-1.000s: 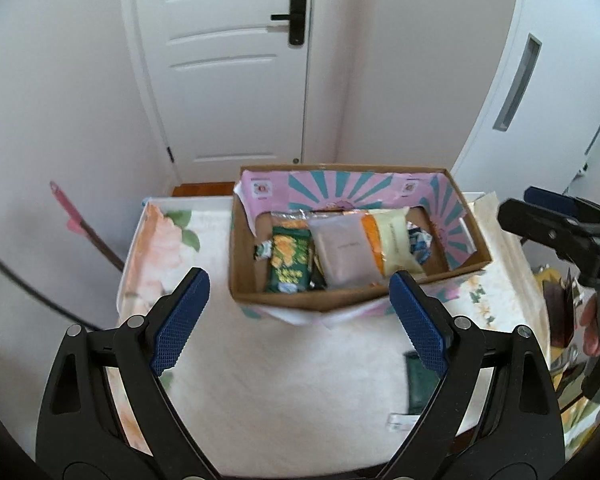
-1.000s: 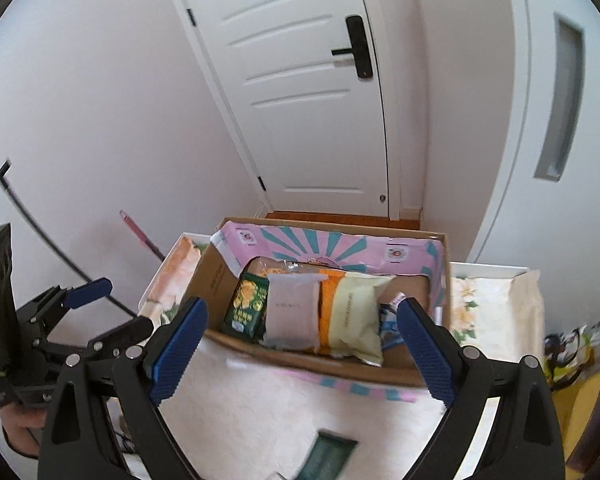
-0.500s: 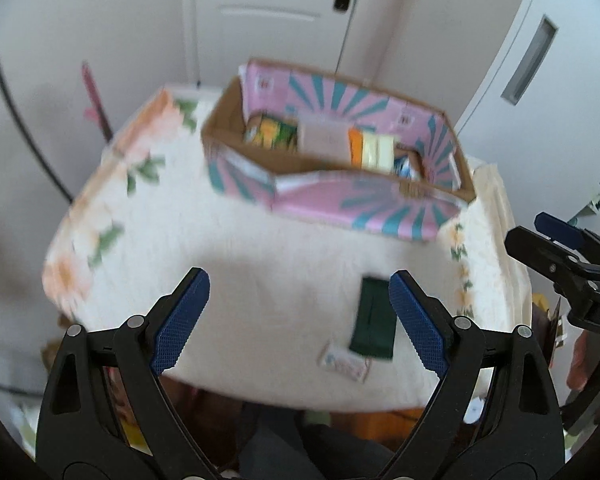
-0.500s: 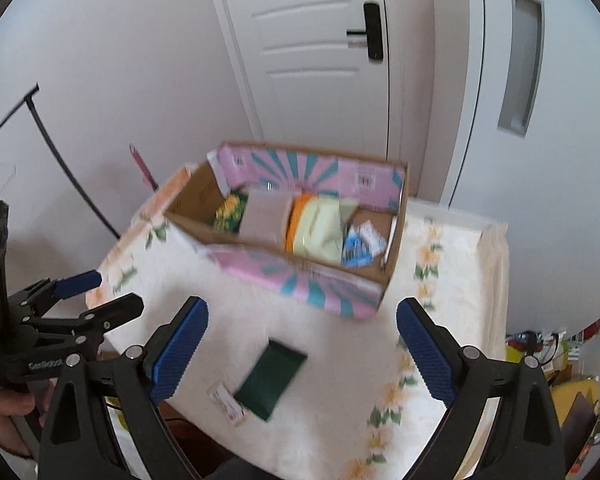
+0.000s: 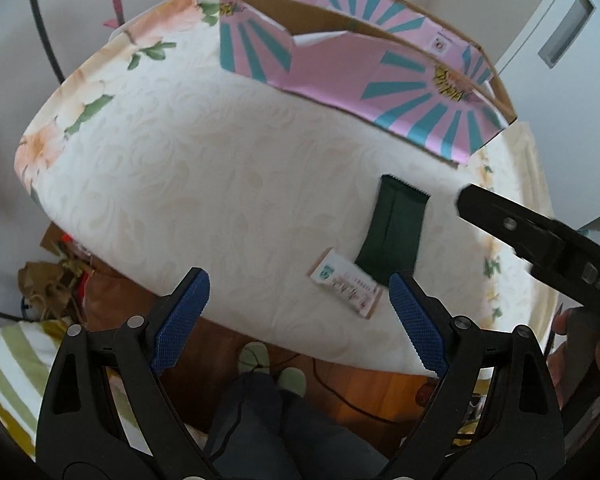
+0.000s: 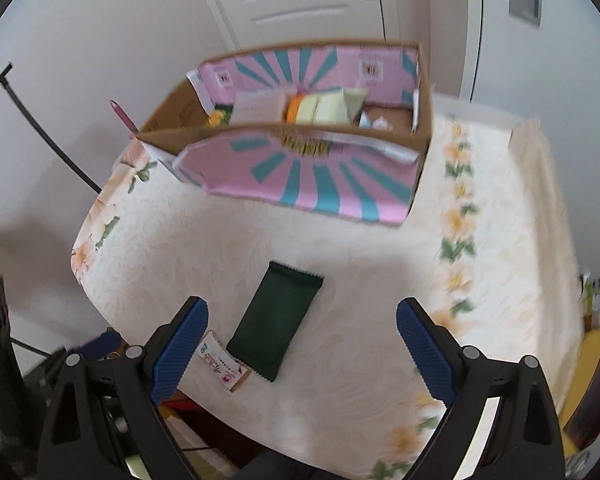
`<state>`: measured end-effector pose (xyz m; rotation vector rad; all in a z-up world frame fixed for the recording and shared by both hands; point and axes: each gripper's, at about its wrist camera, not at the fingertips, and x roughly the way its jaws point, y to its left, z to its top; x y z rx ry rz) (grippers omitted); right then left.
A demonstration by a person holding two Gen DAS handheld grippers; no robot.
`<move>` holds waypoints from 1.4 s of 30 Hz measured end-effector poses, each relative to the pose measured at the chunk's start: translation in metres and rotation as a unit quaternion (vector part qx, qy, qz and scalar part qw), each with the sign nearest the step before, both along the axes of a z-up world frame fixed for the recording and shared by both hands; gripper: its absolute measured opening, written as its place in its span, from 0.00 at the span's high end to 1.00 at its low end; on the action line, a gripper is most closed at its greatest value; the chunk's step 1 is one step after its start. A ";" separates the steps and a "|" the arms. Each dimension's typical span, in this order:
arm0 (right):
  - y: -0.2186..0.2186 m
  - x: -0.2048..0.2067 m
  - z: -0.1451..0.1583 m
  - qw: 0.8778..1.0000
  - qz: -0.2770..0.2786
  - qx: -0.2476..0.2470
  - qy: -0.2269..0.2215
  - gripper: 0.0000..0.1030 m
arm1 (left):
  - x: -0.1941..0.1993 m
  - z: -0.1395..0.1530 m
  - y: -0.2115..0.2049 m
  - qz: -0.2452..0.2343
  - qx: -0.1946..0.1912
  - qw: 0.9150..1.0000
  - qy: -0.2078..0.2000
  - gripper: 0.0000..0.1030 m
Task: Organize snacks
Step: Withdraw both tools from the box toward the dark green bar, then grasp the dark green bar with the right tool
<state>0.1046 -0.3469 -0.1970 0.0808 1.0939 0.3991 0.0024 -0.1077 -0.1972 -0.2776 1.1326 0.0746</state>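
Two packets lie near my right gripper (image 6: 302, 336): a dark green pouch (image 6: 277, 323) between its spread, empty fingers, and a small white sachet (image 6: 225, 367) touching the pouch's near corner, beside the left fingertip. My left gripper (image 5: 298, 320) is spread too, holding nothing. Farther back on the floral tablecloth (image 6: 380, 280) stands the snack box (image 6: 312, 184).

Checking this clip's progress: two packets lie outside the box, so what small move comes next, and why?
Probably lower the right gripper onto the dark green packet: its jaws are open and empty, the packet lies flat between them, and the box already holds the other snacks.
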 end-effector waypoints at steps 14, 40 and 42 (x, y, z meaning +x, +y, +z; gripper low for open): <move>0.053 0.000 -0.051 0.998 -0.027 -0.060 0.009 0.29 | -0.003 -0.020 0.016 0.002 0.015 1.000 0.017 0.12; 0.032 0.027 -0.061 0.977 0.198 -0.082 0.003 0.54 | -0.008 -0.017 -0.020 0.123 0.024 0.991 0.039 0.12; 0.024 0.030 -0.060 0.974 0.215 -0.074 0.000 0.55 | -0.005 -0.018 -0.023 0.133 0.018 0.990 0.039 0.12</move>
